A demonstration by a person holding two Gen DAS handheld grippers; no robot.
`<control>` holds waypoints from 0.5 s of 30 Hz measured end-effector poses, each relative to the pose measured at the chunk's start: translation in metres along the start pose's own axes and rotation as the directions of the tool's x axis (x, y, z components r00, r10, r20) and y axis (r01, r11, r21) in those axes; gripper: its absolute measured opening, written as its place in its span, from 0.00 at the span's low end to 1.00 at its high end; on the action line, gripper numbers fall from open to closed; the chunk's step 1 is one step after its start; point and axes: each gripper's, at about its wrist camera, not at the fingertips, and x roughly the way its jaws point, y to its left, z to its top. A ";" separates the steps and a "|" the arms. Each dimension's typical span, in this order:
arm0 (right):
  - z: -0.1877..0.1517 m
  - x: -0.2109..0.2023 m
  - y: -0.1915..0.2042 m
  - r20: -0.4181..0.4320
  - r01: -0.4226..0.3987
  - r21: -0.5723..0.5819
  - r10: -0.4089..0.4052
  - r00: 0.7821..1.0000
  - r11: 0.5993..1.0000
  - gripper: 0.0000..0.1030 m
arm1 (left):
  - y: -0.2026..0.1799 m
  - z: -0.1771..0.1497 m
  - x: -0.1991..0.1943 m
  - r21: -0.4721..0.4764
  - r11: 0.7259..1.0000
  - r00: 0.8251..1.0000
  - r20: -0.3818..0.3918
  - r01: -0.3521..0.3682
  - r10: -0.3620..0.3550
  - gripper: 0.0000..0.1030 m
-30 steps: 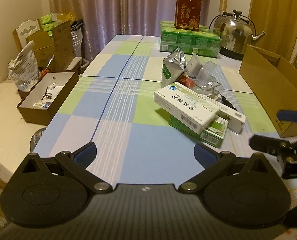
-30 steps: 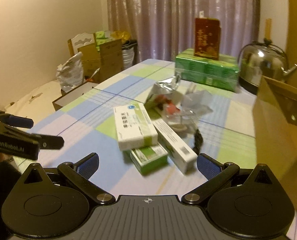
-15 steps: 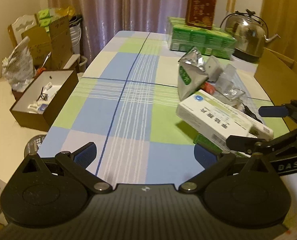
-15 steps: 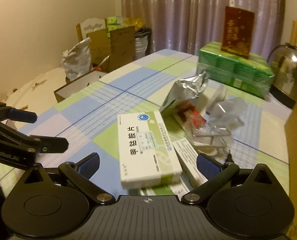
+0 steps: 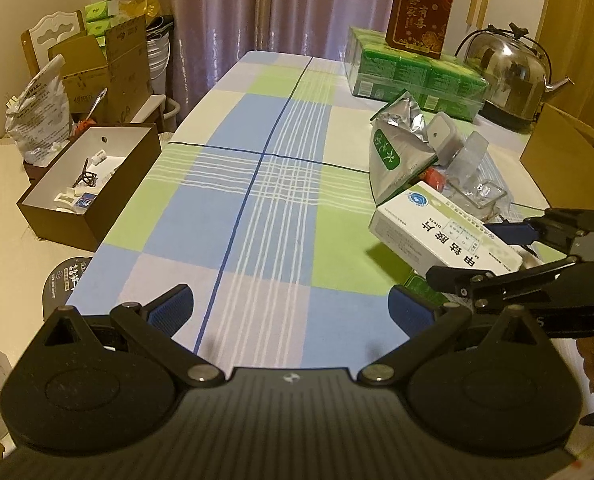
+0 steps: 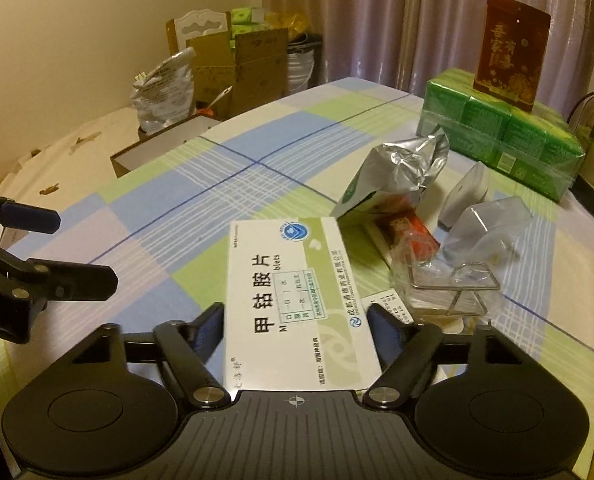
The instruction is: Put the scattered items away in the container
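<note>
A white medicine box (image 6: 293,296) sits between the pads of my right gripper (image 6: 297,328), which is shut on its two long sides. In the left wrist view the same box (image 5: 437,232) hangs tilted above a green box (image 5: 419,284), with the right gripper (image 5: 481,254) around it. Behind it lie a silver foil pouch (image 6: 397,168), a red packet (image 6: 413,236) and a clear plastic tub (image 6: 485,228) on a wire stand. My left gripper (image 5: 291,308) is open over bare tablecloth at the near edge. An open cardboard box (image 5: 565,148) stands at the right.
Green tissue packs (image 5: 413,72) with a red carton (image 5: 421,16) on top and a steel kettle (image 5: 509,72) fill the far right of the table. A brown open box (image 5: 93,216) of small parts sits off the left table edge, with cartons and a chair behind it.
My right gripper moved forward over the white medicine box and shut on it, tilting it up. My left gripper stayed open, and its view swung leftward.
</note>
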 end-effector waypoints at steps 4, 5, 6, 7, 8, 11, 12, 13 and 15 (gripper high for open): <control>0.000 -0.008 0.000 0.006 0.002 -0.007 -0.002 1.000 1.000 0.66 | -0.004 0.000 -0.003 0.009 1.000 1.000 -0.001 0.009 -0.009 0.99; -0.001 -0.013 0.000 0.006 0.005 -0.009 -0.005 1.000 1.000 0.66 | -0.005 0.001 -0.004 0.016 1.000 1.000 0.000 0.013 -0.013 0.99; -0.003 -0.019 -0.001 0.007 0.007 -0.008 -0.006 1.000 1.000 0.66 | -0.007 0.001 -0.006 0.025 1.000 1.000 0.003 0.018 -0.018 0.99; -0.006 -0.025 -0.002 0.007 0.008 -0.006 -0.007 1.000 1.000 0.66 | -0.009 0.002 -0.007 0.041 0.999 1.000 0.007 0.024 -0.025 0.99; -0.010 -0.032 -0.003 0.006 0.011 -0.002 -0.011 1.000 1.000 0.66 | -0.011 0.002 -0.009 0.064 0.997 0.999 0.011 0.032 -0.033 0.99; -0.025 -0.053 -0.006 0.002 0.027 0.016 -0.027 1.000 1.000 0.66 | -0.019 0.004 -0.011 0.141 0.986 0.996 0.013 0.089 -0.092 0.99; -0.031 -0.060 -0.007 0.000 0.032 0.023 -0.032 0.999 0.999 0.66 | -0.022 0.005 -0.010 0.169 0.979 0.993 0.006 0.117 -0.120 0.99; -0.037 -0.066 -0.008 0.000 0.037 0.028 -0.037 0.999 0.999 0.66 | -0.026 0.006 -0.009 0.204 0.968 0.989 -0.002 0.145 -0.148 0.99; -0.050 -0.079 -0.010 0.001 0.061 0.035 -0.061 0.998 0.998 0.66 | -0.036 0.006 -0.005 0.283 0.940 0.981 -0.016 0.191 -0.195 0.99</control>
